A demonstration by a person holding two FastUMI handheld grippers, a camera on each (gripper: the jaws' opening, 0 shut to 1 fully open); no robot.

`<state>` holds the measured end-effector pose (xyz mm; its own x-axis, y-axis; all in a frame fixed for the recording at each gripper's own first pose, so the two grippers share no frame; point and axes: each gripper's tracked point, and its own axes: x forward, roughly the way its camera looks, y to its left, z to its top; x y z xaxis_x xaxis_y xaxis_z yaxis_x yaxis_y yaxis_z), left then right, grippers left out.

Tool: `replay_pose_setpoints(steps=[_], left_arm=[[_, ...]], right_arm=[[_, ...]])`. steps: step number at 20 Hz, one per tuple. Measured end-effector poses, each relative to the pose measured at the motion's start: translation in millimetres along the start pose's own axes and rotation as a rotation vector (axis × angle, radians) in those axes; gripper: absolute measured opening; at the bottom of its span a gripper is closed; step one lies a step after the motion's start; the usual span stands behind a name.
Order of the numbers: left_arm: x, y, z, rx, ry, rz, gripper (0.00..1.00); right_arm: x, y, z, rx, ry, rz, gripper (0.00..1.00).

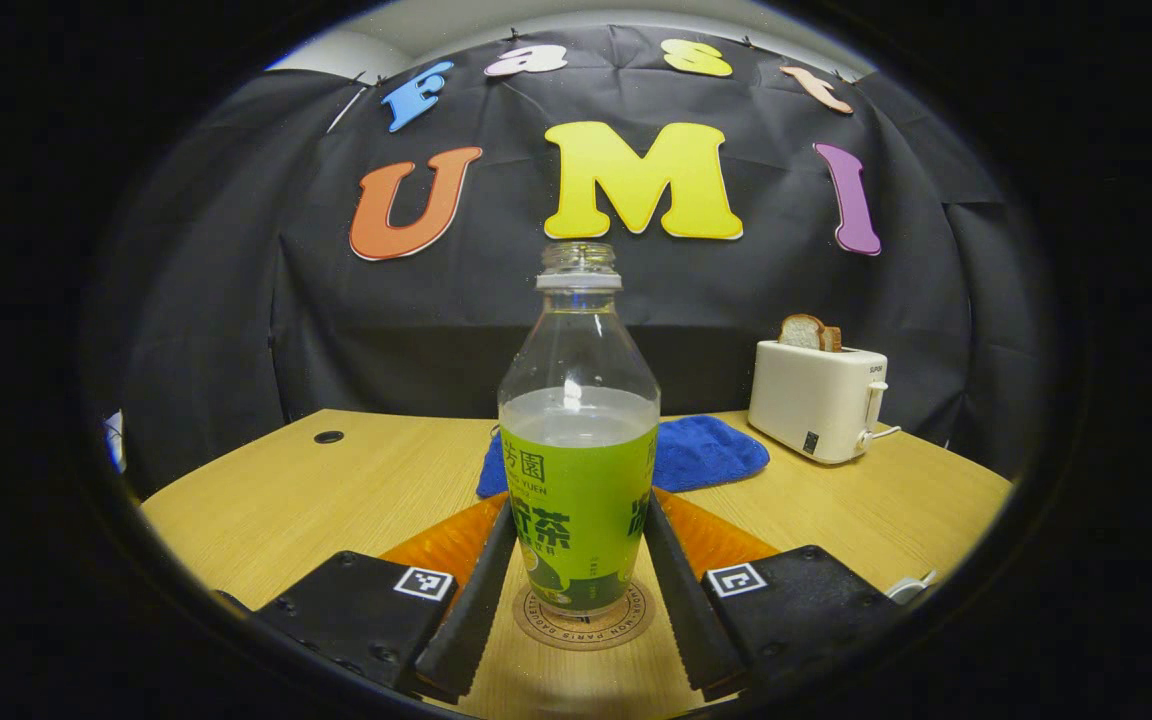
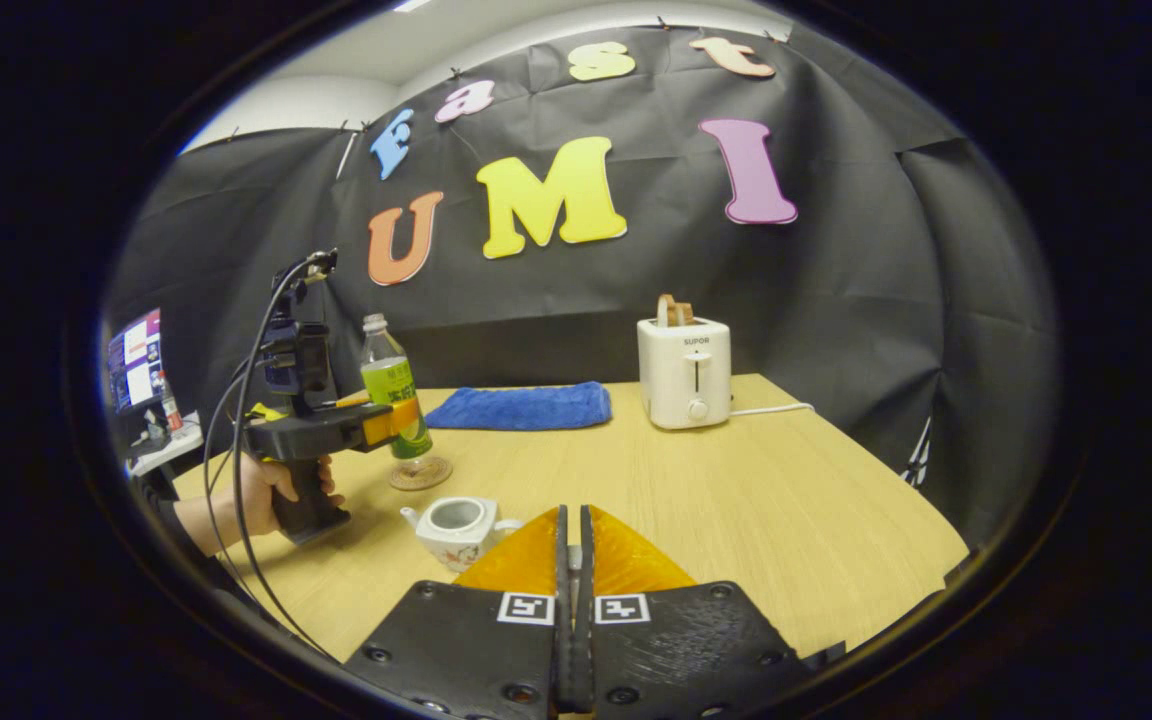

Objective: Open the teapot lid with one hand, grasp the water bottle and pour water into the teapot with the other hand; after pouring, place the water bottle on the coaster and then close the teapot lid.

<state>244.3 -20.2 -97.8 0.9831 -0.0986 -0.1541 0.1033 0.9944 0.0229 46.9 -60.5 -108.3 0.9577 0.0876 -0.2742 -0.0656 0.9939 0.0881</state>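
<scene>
The water bottle point(image 1: 579, 440) stands upright on the one round coaster point(image 1: 584, 622), capless, part full, between the fingers of my left claw point(image 1: 576, 560); whether both fingers press its sides or just flank it I cannot tell. Going down in size: one desk point(image 2: 736, 500), one blue towel point(image 2: 521, 407), one white toaster point(image 2: 685, 373) with bread in its slot, one white teapot point(image 2: 456, 527) with its mouth uncovered, its base cut off behind my right claw point(image 2: 573, 560). My right claw is clenched; whether anything sits between its fingers is hidden. My hand point(image 2: 271, 495) holds the left claw's handle.
</scene>
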Motion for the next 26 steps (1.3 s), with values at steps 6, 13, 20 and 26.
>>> replay_pose_setpoints(steps=[6,13,20,26], left_arm=[[2,-1,-10,-0.011,0.036,0.004,0.78],[-6,-4,-19,-0.010,0.088,-0.007,1.00],[-64,19,-2,-0.011,0.047,0.045,1.00],[-139,47,20,-0.030,-0.025,0.118,1.00]], right_arm=[[-2,-4,0,0.004,-0.004,-0.004,0.00],[-1,2,1,0.004,-0.007,0.002,0.00],[12,30,16,-0.020,-0.042,0.053,0.00],[48,70,33,-0.054,-0.082,0.134,0.00]])
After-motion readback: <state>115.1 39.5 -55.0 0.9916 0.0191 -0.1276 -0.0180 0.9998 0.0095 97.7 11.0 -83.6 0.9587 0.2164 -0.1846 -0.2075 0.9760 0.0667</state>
